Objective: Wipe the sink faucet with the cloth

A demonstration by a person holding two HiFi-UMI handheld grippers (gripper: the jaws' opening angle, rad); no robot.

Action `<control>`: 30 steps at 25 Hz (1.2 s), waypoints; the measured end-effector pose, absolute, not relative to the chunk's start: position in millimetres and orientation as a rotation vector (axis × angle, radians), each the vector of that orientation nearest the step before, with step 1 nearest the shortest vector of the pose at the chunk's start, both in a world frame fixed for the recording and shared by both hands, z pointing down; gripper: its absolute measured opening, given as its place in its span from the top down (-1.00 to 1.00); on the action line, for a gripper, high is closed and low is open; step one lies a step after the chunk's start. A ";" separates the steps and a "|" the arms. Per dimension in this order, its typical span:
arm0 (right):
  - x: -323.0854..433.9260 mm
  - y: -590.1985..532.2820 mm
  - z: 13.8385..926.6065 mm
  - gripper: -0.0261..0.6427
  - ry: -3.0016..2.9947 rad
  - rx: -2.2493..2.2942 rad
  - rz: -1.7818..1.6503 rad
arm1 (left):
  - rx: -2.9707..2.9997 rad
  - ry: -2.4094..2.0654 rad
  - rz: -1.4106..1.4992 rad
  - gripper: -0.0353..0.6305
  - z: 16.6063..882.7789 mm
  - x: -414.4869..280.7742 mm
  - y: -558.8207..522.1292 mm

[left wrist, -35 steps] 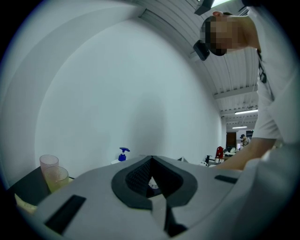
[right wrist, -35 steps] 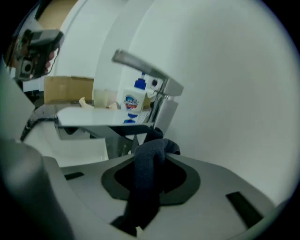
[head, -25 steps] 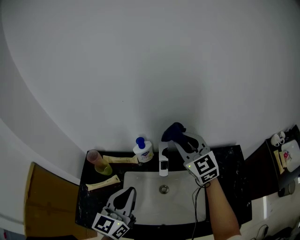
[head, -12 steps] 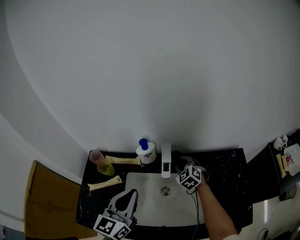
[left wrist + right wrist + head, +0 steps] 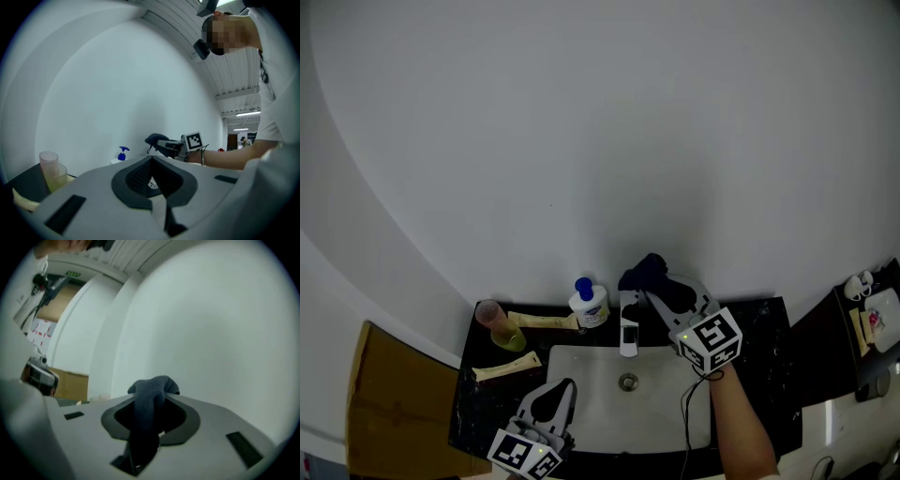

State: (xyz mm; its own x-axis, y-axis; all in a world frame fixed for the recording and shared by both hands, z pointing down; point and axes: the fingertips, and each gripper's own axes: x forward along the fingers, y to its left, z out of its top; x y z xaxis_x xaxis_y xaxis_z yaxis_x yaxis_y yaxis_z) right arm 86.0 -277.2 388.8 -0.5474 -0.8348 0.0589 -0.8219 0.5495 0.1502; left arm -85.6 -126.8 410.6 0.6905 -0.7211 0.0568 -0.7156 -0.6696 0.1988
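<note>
Wiping appears under way: the right gripper [image 5: 654,289], jaws clamped on the dark cloth [image 5: 643,271], is poised just above the faucet [image 5: 626,330]. The left gripper [image 5: 551,394] waits, jaws together and empty. Next, seemingly: lower the cloth onto the spout.

Black counter [image 5: 757,339]: sink [image 5: 581,377], faucet [image 5: 626,336], soap bottle [image 5: 588,306], cup [image 5: 499,326], two packets [image 5: 508,366].
</note>
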 end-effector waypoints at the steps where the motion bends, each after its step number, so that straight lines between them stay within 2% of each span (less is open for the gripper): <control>1: 88.6 -276.3 377.5 0.61 -2.660 1.453 -0.185 | 2.696 -1.156 -0.042 0.90 410.2 -84.7 -127.2; 3: 94.9 -280.1 385.8 0.61 -2.553 1.469 -0.237 | 2.700 -1.150 -0.046 0.90 409.2 -83.5 -127.4; 11: 105.6 -281.6 558.8 0.61 -2.072 1.228 -0.095 | 2.703 -1.162 -0.030 0.90 410.4 -89.6 -121.1; 15: 93.9 -274.2 604.1 0.61 -2.024 1.113 -0.040 | 2.691 -1.178 -0.019 0.90 411.1 -93.3 -119.6; 19: 80.9 -280.6 576.7 0.61 -2.128 1.168 -0.031 | 2.690 -1.186 -0.021 0.90 410.7 -96.6 -117.6; 26: 77.8 -269.5 425.8 0.61 -2.507 1.336 -0.213 | 2.703 -1.166 -0.035 0.90 408.4 -90.0 -115.9; 30: 105.6 -259.6 422.6 0.61 -2.582 1.488 -0.075 | 2.708 -1.150 -0.050 0.90 405.1 -85.8 -115.9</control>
